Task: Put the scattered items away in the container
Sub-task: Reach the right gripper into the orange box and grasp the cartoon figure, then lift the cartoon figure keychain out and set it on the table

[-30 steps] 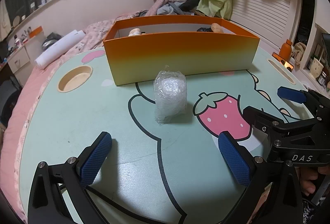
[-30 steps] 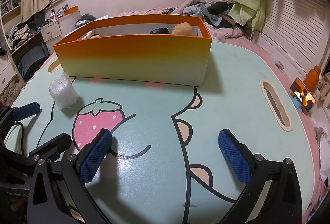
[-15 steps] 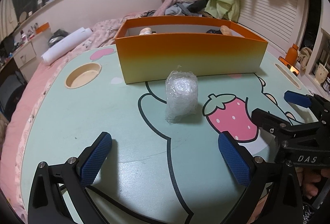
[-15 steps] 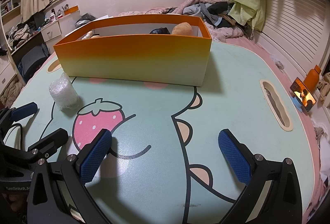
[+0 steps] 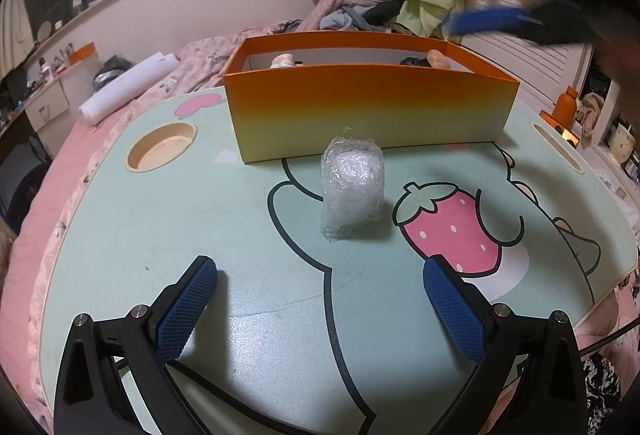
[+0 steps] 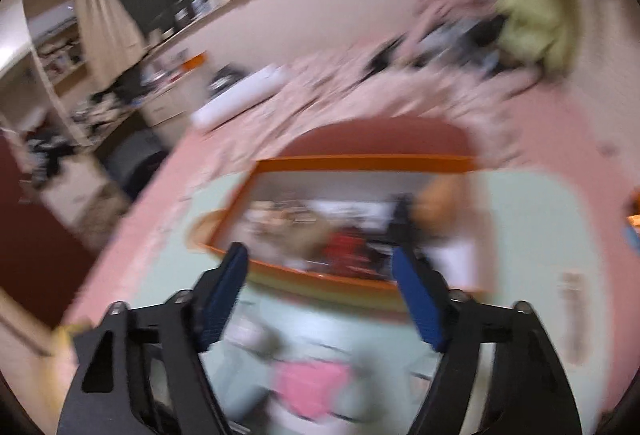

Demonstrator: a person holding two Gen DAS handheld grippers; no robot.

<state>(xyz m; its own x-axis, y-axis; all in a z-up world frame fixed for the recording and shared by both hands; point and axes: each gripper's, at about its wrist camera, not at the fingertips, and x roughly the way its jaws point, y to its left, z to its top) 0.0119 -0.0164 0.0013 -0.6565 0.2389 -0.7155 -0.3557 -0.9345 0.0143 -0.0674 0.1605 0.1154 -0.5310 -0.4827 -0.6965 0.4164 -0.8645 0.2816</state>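
A bubble-wrapped bundle [image 5: 353, 187] stands upright on the mint table [image 5: 160, 227], just in front of the orange box [image 5: 368, 107]. My left gripper [image 5: 320, 309] is open and empty, low over the table, a short way short of the bundle. My right gripper [image 6: 320, 295] is open and empty, raised high and looking down into the orange box [image 6: 360, 163], which holds several blurred items. It also shows as a blurred blue pad [image 5: 484, 21] above the box in the left wrist view.
A round cup hole [image 5: 162, 146] lies left of the box and a slot [image 5: 556, 145] at the right edge. A white paper roll [image 5: 128, 93] lies on the pink bed behind. An orange bottle [image 5: 566, 107] stands off the table's right side.
My right gripper has lifted quickly off the table and swung up over the orange box; its view is now blurred. My left gripper has shifted slightly, keeping the bundle ahead.
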